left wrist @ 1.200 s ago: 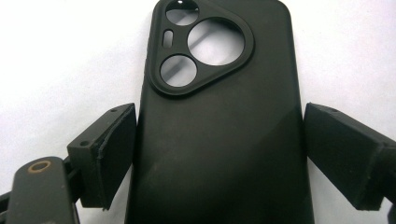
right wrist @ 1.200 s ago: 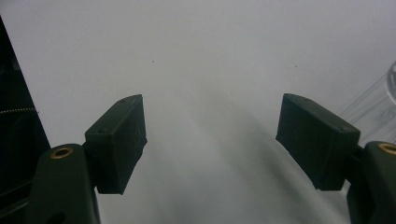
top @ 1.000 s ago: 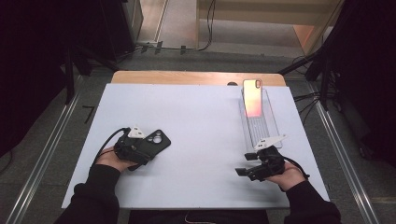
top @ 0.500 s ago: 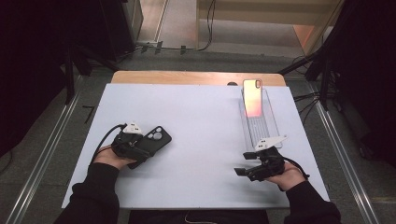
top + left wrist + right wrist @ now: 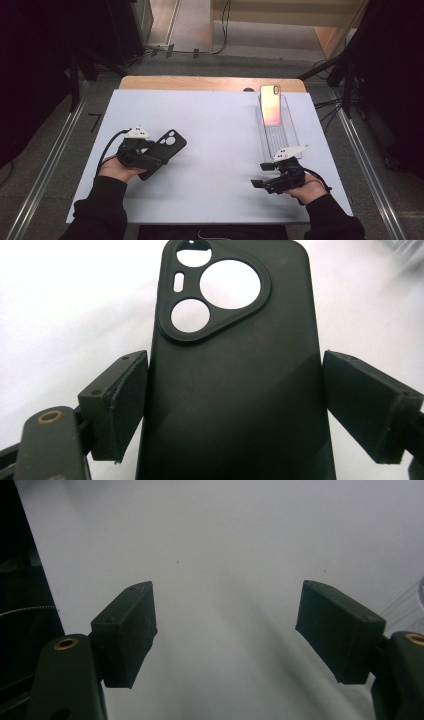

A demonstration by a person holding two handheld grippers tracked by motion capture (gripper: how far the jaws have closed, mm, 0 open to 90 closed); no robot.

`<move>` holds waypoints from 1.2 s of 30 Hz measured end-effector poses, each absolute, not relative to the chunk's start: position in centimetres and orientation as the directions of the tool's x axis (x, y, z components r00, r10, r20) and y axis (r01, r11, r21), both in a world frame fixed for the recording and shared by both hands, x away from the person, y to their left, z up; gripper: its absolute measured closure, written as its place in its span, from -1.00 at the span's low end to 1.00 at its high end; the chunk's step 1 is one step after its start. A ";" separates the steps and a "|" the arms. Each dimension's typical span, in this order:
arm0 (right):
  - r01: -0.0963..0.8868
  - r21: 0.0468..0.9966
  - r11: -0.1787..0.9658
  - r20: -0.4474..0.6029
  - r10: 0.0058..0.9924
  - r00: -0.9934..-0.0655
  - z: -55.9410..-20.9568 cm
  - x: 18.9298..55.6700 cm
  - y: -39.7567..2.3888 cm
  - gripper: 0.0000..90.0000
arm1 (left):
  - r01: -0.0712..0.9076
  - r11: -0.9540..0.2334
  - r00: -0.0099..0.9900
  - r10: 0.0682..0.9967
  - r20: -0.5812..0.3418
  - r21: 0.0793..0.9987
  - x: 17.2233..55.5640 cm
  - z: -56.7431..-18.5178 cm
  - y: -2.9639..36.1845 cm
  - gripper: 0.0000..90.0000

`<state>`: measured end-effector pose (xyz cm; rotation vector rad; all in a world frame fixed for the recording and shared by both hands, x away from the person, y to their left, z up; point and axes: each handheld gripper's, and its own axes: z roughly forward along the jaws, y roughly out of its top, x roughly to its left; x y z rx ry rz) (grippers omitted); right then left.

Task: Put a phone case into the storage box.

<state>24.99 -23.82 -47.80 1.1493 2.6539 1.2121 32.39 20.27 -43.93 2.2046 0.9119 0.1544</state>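
Two pads of the left gripper (image 5: 235,410) pinch, seemingly, the black phone case (image 5: 232,370) by its long edges, camera cutout at twelve o'clock, while the right gripper (image 5: 225,630), jaws spread and empty, hovers well apart over the white table (image 5: 220,125).

Phone case (image 5: 165,150) left on table (image 5: 215,130), phone (image 5: 270,105) in tray (image 5: 286,135) right

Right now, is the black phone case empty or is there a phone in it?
Empty, it seems: in the left gripper view the white table shows through the black phone case camera cutouts.
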 end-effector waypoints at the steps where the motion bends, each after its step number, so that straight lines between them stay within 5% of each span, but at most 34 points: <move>1: 0.619 0.659 0.428 0.285 0.620 -0.731 -47.8 25.0 -23.8 -0.51 | 0.566 -0.475 0.741 0.651 -0.164 0.674 32.4 -43.8 20.2 -0.68; 36: 0.659 0.688 0.302 0.315 0.694 -0.647 -44.6 25.5 -21.8 -0.54 | 0.591 -0.346 0.688 0.688 -0.232 0.729 30.6 -43.9 12.5 -0.68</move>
